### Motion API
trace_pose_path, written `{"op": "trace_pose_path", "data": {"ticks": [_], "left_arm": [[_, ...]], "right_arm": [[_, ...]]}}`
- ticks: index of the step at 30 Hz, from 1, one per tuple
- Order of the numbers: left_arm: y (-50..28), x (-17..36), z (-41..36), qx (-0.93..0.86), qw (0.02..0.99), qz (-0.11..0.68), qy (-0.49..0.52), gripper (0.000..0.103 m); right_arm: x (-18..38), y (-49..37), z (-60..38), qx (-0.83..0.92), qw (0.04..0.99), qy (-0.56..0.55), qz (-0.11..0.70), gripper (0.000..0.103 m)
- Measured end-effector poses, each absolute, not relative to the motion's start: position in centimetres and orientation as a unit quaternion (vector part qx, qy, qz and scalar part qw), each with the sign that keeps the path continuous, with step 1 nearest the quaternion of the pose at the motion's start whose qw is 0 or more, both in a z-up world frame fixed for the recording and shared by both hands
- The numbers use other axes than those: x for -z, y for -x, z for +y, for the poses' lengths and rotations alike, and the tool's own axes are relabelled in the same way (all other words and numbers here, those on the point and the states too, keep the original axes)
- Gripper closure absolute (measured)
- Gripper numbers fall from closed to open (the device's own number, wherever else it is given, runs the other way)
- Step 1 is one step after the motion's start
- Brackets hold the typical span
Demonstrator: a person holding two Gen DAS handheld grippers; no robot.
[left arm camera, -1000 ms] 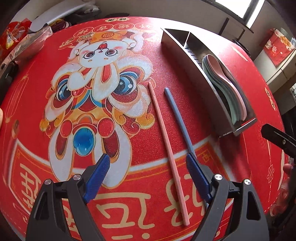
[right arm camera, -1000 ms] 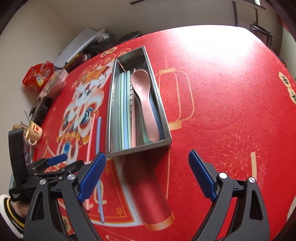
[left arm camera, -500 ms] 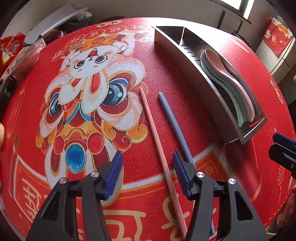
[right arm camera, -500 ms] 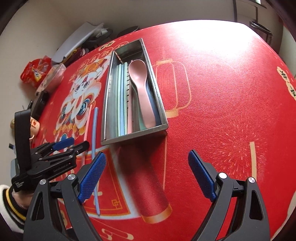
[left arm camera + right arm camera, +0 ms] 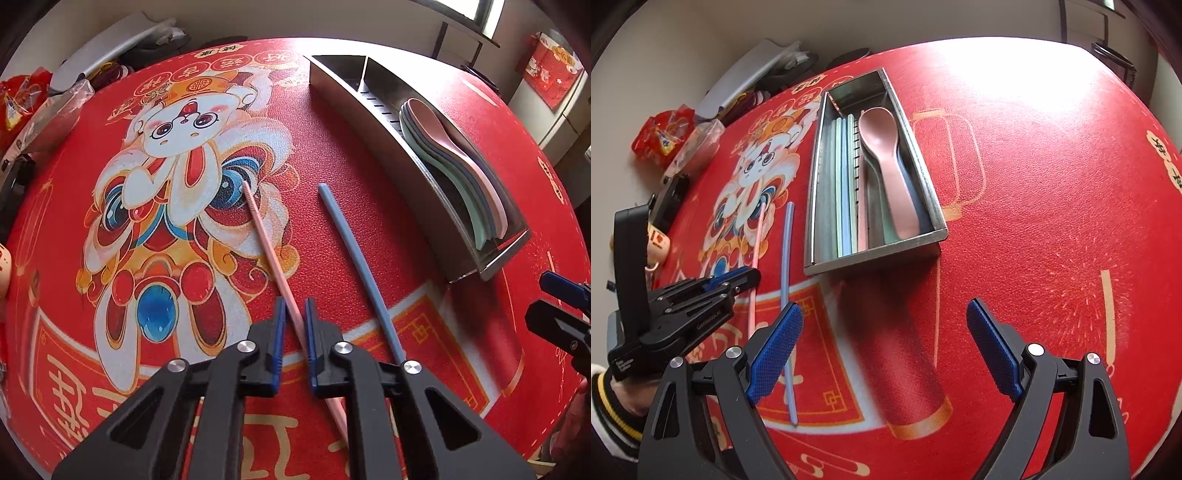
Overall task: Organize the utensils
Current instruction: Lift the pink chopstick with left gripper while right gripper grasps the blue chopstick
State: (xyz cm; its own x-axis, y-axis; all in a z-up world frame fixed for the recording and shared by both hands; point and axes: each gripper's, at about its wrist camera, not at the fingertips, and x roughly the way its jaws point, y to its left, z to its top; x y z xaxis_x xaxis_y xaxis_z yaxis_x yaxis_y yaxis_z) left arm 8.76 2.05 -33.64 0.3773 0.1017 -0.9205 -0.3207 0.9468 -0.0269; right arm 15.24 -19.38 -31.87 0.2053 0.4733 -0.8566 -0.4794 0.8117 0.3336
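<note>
A pink chopstick (image 5: 263, 229) and a blue chopstick (image 5: 354, 254) lie side by side on the red tablecloth. My left gripper (image 5: 294, 314) has closed around the pink chopstick near its near end; in the right wrist view the left gripper (image 5: 738, 278) sits low over the pink chopstick (image 5: 757, 236), beside the blue chopstick (image 5: 786, 258). A steel utensil tray (image 5: 932, 206) holds stacked spoons (image 5: 886, 162) on its right side and several chopsticks (image 5: 842, 184) on its left. My right gripper (image 5: 882, 332) is open and empty, near the tray's front end.
The tray (image 5: 369, 107) stands right of the loose chopsticks, with spoons (image 5: 454, 147) in it. Snack bags (image 5: 661, 136), a grey flat case (image 5: 746, 77) and dark items crowd the table's far left edge. A small cup (image 5: 657, 243) stands at the left edge.
My left gripper moved forward and down over the pink chopstick, and its jaws narrowed from wide open to closed on it. The right gripper drifted slightly and stayed open.
</note>
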Motion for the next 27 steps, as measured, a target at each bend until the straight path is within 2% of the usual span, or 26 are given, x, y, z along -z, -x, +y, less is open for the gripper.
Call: {"op": "trace_pose_path", "data": {"ticks": [8,9,10,12,14,16,19,22,27], "left_arm": [[-6.2,33.7,4.2,-0.114,0.819,0.540,0.156,0.098],[-5.8,33.7,4.6,-0.116,0.818,0.540,0.161,0.098],[-5.4,33.7,5.0,-0.118,0.817,0.540,0.165,0.098],[-4.5,33.6,5.9,-0.121,0.816,0.539,0.172,0.098],[-3.7,33.7,6.7,-0.126,0.814,0.539,0.176,0.098],[-2.8,33.6,7.3,-0.127,0.814,0.537,0.182,0.098],[-1.7,33.6,8.2,-0.131,0.813,0.535,0.187,0.098],[-0.6,33.6,9.1,-0.136,0.813,0.533,0.193,0.098],[0.9,33.5,10.4,-0.138,0.812,0.530,0.201,0.098]], "right_arm": [[31.8,-13.4,-17.5,-0.318,0.775,0.019,0.546,0.016],[31.9,-13.2,-17.3,-0.321,0.773,0.020,0.546,0.020],[31.9,-12.9,-16.9,-0.326,0.770,0.020,0.549,0.030],[32.1,-12.4,-16.2,-0.332,0.764,0.022,0.553,0.031],[32.3,-11.8,-15.5,-0.341,0.758,0.022,0.555,0.040],[32.5,-11.2,-14.7,-0.349,0.753,0.026,0.557,0.054],[32.7,-10.5,-13.4,-0.357,0.746,0.034,0.561,0.070],[33.1,-9.8,-11.9,-0.365,0.741,0.051,0.562,0.078],[33.9,-9.2,-9.7,-0.351,0.745,0.093,0.559,0.083]]}}
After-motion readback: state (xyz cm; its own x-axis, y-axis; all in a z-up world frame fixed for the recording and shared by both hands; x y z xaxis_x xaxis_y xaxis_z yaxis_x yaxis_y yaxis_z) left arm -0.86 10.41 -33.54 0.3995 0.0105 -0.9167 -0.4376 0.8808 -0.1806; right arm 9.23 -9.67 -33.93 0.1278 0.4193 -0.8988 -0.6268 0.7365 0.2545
